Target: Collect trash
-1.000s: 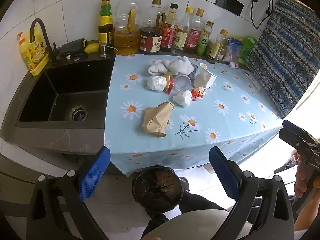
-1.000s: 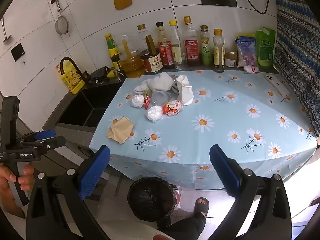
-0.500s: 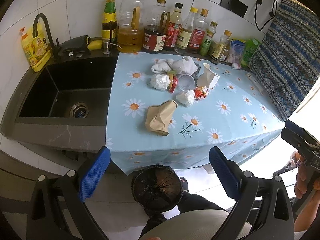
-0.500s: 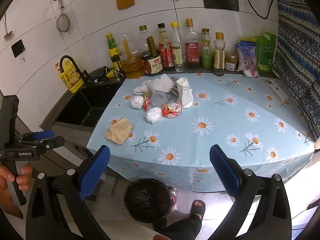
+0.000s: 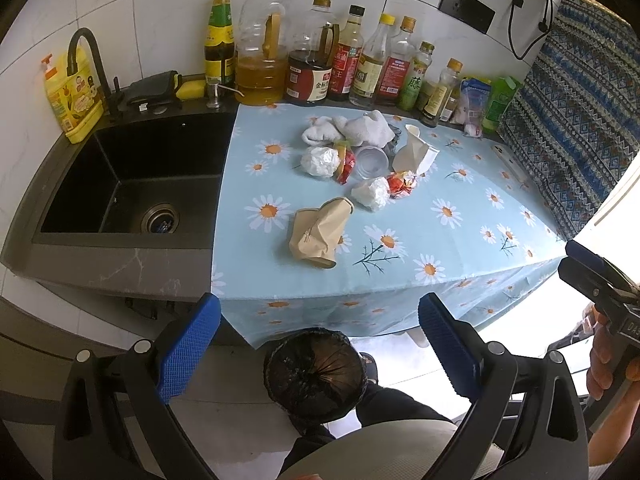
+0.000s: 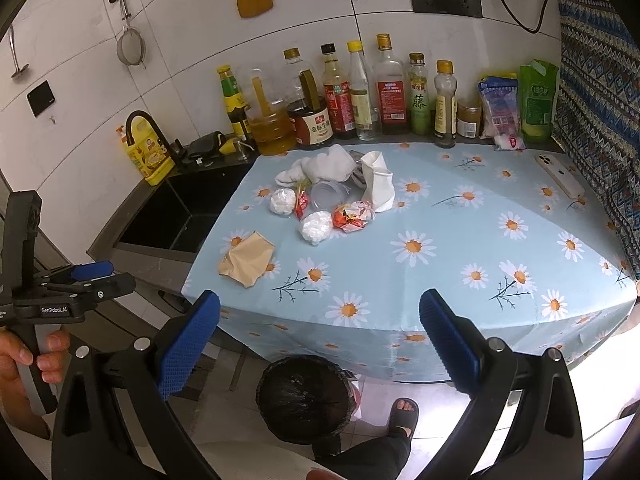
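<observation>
bottle labels (image 6: 393, 102) too small to read, bin (image 5: 315, 374) interior dark

Left tongs (image 5: 319, 350): black plastic frame, silver screw heads, blue ribbed rubber pads (image 5: 188, 348) on both fingers. Right tongs (image 6: 319, 350) same build; seen lower right in left view. Left unit's black handle, left edge of right view, carries white "GenRobot.AI" lettering. Person wears black trousers (image 5: 396, 408), black open-toe sandal (image 6: 404, 414).
</observation>
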`<state>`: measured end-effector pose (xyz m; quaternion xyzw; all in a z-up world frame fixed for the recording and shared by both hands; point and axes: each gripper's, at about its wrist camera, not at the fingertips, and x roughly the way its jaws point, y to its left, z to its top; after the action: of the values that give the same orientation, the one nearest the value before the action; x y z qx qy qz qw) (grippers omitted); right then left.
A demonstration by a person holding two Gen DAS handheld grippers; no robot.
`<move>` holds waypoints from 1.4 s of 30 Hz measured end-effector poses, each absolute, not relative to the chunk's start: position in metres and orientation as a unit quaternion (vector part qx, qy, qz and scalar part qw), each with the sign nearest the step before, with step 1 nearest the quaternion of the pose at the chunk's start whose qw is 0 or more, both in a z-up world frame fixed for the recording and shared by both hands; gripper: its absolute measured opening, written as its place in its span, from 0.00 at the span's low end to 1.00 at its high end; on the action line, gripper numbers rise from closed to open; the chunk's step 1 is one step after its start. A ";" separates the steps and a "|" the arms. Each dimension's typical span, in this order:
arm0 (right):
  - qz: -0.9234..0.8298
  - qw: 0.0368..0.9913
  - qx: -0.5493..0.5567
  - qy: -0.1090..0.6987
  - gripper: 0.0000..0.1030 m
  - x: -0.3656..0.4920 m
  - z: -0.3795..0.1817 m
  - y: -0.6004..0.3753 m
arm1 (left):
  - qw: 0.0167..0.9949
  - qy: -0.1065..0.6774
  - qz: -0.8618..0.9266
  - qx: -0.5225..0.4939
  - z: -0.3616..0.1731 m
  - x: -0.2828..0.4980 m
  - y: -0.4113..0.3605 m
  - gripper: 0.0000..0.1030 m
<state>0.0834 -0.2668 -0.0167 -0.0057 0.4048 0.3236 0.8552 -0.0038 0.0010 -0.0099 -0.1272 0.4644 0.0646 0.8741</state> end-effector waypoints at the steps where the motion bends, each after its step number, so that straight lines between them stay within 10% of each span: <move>1: 0.324 0.855 -0.005 0.404 0.96 0.083 -0.017 -0.267 | 0.874 0.465 0.064 -0.127 -0.010 -0.004 0.001 0.93; 42: 0.318 0.850 0.008 0.419 0.96 0.060 -0.019 -0.263 | 0.873 0.467 0.056 -0.128 -0.010 -0.017 0.002 0.93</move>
<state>0.0603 -0.2632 -0.0189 0.0083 0.4192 0.3180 0.8503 -0.0172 0.0022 -0.0098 -0.1275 0.4667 0.0565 0.8733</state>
